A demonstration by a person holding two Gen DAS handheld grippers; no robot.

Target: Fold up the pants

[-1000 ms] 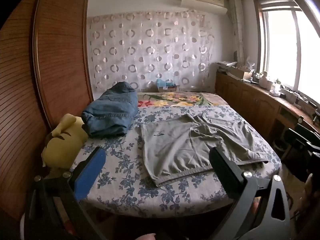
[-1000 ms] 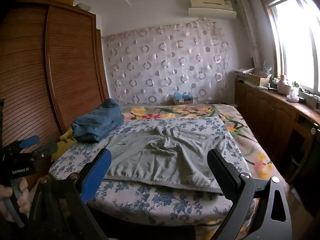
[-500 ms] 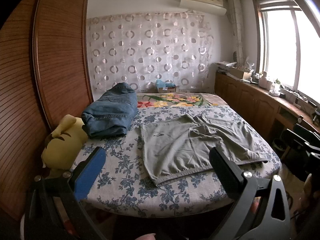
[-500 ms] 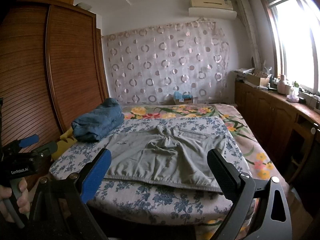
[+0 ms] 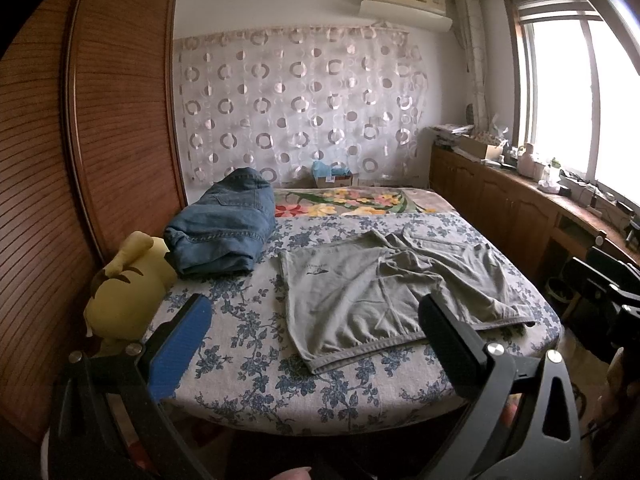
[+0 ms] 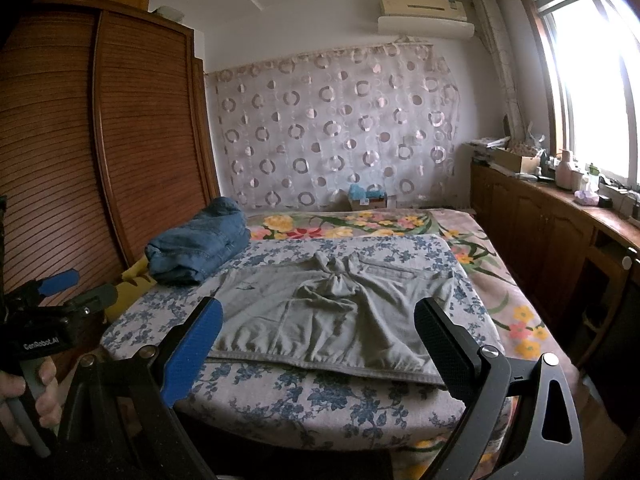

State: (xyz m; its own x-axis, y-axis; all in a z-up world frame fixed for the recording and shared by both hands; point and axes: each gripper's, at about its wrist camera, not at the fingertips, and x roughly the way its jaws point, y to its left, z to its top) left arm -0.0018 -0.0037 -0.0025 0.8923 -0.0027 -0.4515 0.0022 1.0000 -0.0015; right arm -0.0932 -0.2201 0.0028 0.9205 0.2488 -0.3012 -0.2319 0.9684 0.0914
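Grey pants (image 5: pixel 394 288) lie spread flat across the middle of the frame on the flowered bed (image 5: pixel 256 344), waistband toward the lower edge. The left gripper (image 5: pixel 316 328) and right gripper (image 6: pixel 318 334) hover at the bottom, fingers wide apart, holding nothing. Folded jeans (image 5: pixel 224 232) sit at left centre beside a yellow plush toy (image 5: pixel 124 292).

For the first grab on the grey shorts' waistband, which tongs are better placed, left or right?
Probably right. The right tongs, open, face the waistband of the grey cotton shorts squarely; the left tongs, also open, sit off towards their left corner.
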